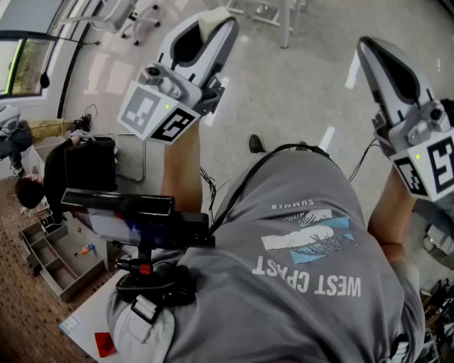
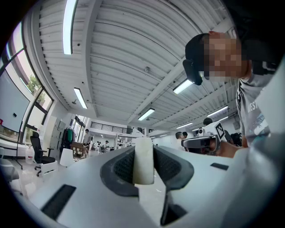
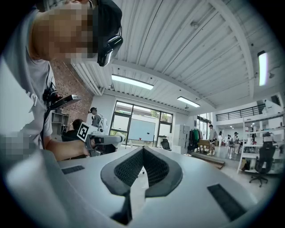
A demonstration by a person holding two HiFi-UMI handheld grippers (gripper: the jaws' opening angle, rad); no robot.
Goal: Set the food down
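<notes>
Jaws of the left gripper [image 2: 143, 149] pinch a pale oblong piece of food [image 2: 143, 164], held in mid-air over the floor [image 1: 284, 92]; jaws of the right gripper [image 3: 142, 153] are pressed together at the tips, empty.

White food piece [image 2: 144, 162]: lower end hidden between the jaws; kind not determinable. Right gripper [image 1: 367, 48]: rear cut off at head view's right edge.

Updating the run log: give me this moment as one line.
left gripper: shut on food | right gripper: shut, empty | food: not yet set down
</notes>
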